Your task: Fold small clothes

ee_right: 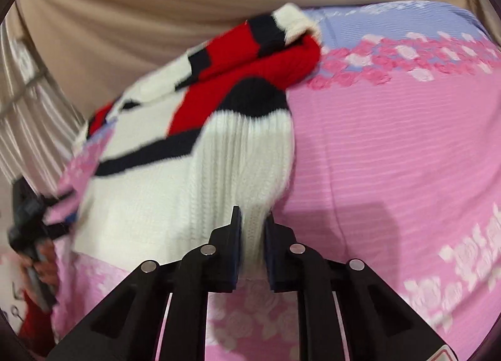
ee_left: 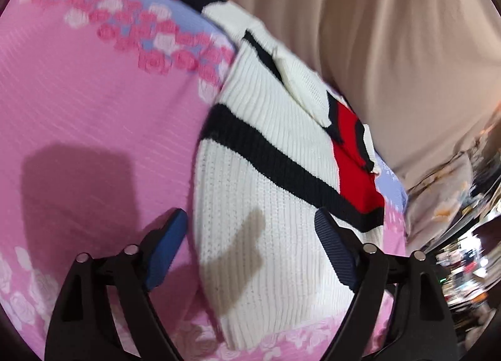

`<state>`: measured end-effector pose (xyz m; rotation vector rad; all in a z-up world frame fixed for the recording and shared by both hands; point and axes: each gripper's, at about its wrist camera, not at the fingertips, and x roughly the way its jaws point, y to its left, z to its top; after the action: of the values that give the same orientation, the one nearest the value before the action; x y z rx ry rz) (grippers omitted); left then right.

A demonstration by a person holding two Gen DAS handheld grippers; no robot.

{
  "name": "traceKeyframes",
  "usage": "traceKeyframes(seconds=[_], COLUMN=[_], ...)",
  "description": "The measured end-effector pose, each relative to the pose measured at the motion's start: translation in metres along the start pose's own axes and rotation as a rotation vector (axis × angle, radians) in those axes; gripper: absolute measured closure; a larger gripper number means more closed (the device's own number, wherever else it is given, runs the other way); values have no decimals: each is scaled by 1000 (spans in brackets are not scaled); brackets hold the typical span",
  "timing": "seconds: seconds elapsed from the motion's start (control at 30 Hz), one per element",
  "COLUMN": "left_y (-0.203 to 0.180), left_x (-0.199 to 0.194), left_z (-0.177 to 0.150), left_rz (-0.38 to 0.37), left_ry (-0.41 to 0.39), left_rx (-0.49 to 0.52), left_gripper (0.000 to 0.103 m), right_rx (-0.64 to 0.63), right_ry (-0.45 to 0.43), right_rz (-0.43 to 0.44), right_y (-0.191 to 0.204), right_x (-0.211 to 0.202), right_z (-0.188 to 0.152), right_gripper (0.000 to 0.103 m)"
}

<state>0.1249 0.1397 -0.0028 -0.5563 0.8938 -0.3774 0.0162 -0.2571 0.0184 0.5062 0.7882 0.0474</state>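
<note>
Lying on pink bedsheet (ee_left: pixel 78 117), knitted sweater (ee_left: pixel 260 204) is white with black stripes and red patches. Sheet has rose print and pale blue band at far edge. Right gripper (ee_right: pixel 253 229) nearly closed, fingers pinching ribbed white edge of sweater, lifting that fold off sheet. Left gripper (ee_left: pixel 250 229) wide open, holding nothing, blue pads (ee_left: pixel 167 251) hovering above white part of sweater, casting shadow on knit. Beige curtain (ee_left: pixel 391 32) behind bed. Far sleeve part bunched near blue band.
</note>
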Motion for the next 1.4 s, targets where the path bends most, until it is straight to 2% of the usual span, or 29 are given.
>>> traceKeyframes(seconds=[0.03, 0.07, 0.1, 0.13, 0.23, 0.4, 0.57, 0.63, 0.67, 0.7, 0.73, 0.77, 0.8, 0.83, 0.87, 0.9, 0.93, 0.97, 1.03, 1.1, 1.13, 1.17, 1.2, 1.27, 1.4], left_y=[-6, -10, -12, -14, -13, -2, 10, 12, 17, 22, 31, 37, 47, 57, 66, 80, 89, 102, 126, 158, 171, 184, 199, 215, 243], left_x=[2, 6, 9, 11, 2, -14, -34, -43, -49, -56, -66, -72, -79, -85, -89, -92, -92, -90, -81, -66, -62, -59, -54, -47, -29], left_z=[-2, -4, -7, -11, -24, -47, -64, -65, -62, -56, -41, -29, -5, 14, 31, 59, 80, 103, 147, 195, 210, 225, 241, 260, 287], left_rz=[33, 34, 22, 10, 20, 12, -11, -20, -29, -37, -45, -41, -13, 14, 37, 74, 107, 145, 151, 137, 165, 182, 163, 179, 150], left_ry=[27, 57, 88, 134, 163, 195, 220, 233, 226, 206, 152, 113, 35, -44, -113, -203, -250, -299, -352, -379, -383, -410, -428, -443, -466], left_rx=[40, 61, 72, 77, 100, 96, 56, 56, 40, 23, -8, -25, -57, -87, -110, -139, -161, -195, -242, -323, -356, -411, -446, -499, -583], left_gripper=[44, 72, 86, 95, 96, 96, 96, 97, 97, 97, 94, 82, 71, 49, 37, 31, 27, 26, 25, 24, 25, 25, 25, 25, 30], right_rx=[23, 51, 86, 96, 105, 118, 78, 55, 61, 86, 111, 111, 135, 151, 155, 153, 141, 126, 78, 32, 20, 14, 16, 38, 38], right_ry=[-26, -51, -76, -83, -60, 74, 87, 16, -41, -121, -181, -181, -226, -248, -252, -248, -230, -211, -167, -132, -122, -112, -102, -83, -82], right_rz=[6, 12, 3, -7, -56, -116, -96, -200, -244, -258, -237, -237, -197, -138, -89, -52, -17, 1, 10, -9, -14, -21, -30, -36, -10], right_y=[-2, -6, -12, -15, -21, -28, -26, -21, -20, -19, -18, -18, -16, -11, -4, 3, 14, 23, 42, 59, 61, 64, 64, 60, 58], right_x=[-12, -27, -47, -54, -71, -44, -57, -71, -78, -85, -90, -90, -91, -86, -78, -68, -52, -40, -10, 14, 21, 27, 33, 41, 39], right_z=[-1, -4, -10, -14, -37, -74, -68, -56, -49, -41, -37, -37, -30, -22, -16, -13, -11, -11, -14, -19, -21, -24, -27, -30, -33], right_gripper=[92, 92, 93, 94, 98, 98, 97, 90, 84, 68, 59, 51, 51, 51, 51, 51, 50, 50, 50, 50, 49, 46, 43, 40, 32])
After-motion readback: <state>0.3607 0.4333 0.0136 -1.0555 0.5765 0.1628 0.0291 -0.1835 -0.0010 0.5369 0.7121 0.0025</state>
